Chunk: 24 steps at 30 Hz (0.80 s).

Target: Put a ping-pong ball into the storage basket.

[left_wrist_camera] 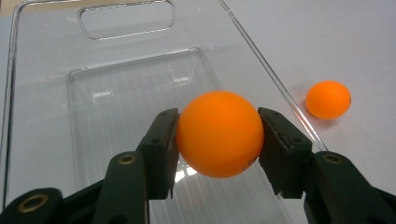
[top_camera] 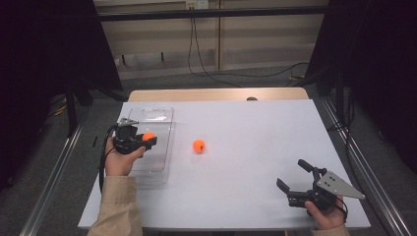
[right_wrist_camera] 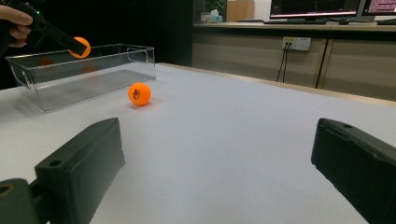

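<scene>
The left hand-held gripper (left_wrist_camera: 217,140) pinches a light, smooth, slippery orange ball (left_wrist_camera: 219,134) across its middle above the clear bin (left_wrist_camera: 42,93). At 3 o'clock, another ball (top_camera: 198,145) lies on the surface (top_camera: 255,147); the right hand-held gripper (top_camera: 292,177) gapes wide, empty.

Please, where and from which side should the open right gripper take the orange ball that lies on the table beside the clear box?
Grip the loose ball across its middle, one jaw on each side. Coming from above with the right gripper seems best: it is round, and the clear box stands near its left.

Orange ball (left_wrist_camera: 219,134) held above clear bin (left_wrist_camera: 42,84); second ball (left_wrist_camera: 328,99) beside it.
</scene>
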Motion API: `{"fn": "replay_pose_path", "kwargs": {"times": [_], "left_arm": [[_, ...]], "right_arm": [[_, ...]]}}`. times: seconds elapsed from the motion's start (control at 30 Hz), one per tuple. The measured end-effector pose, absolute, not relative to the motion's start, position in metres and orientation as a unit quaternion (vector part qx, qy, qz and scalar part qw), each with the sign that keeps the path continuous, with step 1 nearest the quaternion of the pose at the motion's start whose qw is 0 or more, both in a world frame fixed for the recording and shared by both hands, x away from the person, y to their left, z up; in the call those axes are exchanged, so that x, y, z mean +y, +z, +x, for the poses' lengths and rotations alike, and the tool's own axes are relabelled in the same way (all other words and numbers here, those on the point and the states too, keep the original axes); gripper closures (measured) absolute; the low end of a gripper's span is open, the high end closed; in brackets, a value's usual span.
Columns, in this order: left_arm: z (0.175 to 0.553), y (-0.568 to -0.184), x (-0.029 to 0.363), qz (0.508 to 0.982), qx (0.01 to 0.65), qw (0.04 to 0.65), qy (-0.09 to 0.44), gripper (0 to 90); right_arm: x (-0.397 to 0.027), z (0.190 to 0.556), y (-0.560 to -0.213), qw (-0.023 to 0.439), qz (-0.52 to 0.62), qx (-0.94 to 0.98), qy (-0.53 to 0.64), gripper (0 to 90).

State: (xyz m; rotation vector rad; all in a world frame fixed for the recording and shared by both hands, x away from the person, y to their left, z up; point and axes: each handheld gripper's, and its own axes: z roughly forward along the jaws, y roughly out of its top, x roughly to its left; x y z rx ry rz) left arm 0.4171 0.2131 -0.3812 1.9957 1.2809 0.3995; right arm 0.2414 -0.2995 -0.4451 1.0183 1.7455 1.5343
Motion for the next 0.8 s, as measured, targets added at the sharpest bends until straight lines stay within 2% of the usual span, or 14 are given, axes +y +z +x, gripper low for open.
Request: {"fn": "replay_pose_path", "kwargs": {"times": [0.13, 0.23, 0.57, 0.8], "left_arm": [[0.417, -0.382, 0.213, 0.773, 0.499, 0.359, 0.158, 50.1], [0.418, -0.382, 0.213, 0.772, 0.5, 0.355, 0.164, 43.2], [0.415, -0.378, 0.207, 0.77, 0.496, 0.368, 0.158, 30.4], [0.414, -0.374, 0.198, 0.778, 0.483, 0.374, 0.148, 26.1]], "right_arm": [[-0.3, 0.241, -0.445, 0.298, 0.383, 0.657, 0.578, 1.7], [-0.3, 0.241, -0.445, 0.297, 0.383, 0.657, 0.578, 1.7], [-0.299, 0.241, -0.445, 0.297, 0.383, 0.657, 0.578, 1.7], [-0.299, 0.241, -0.445, 0.297, 0.383, 0.657, 0.578, 1.7]]}}
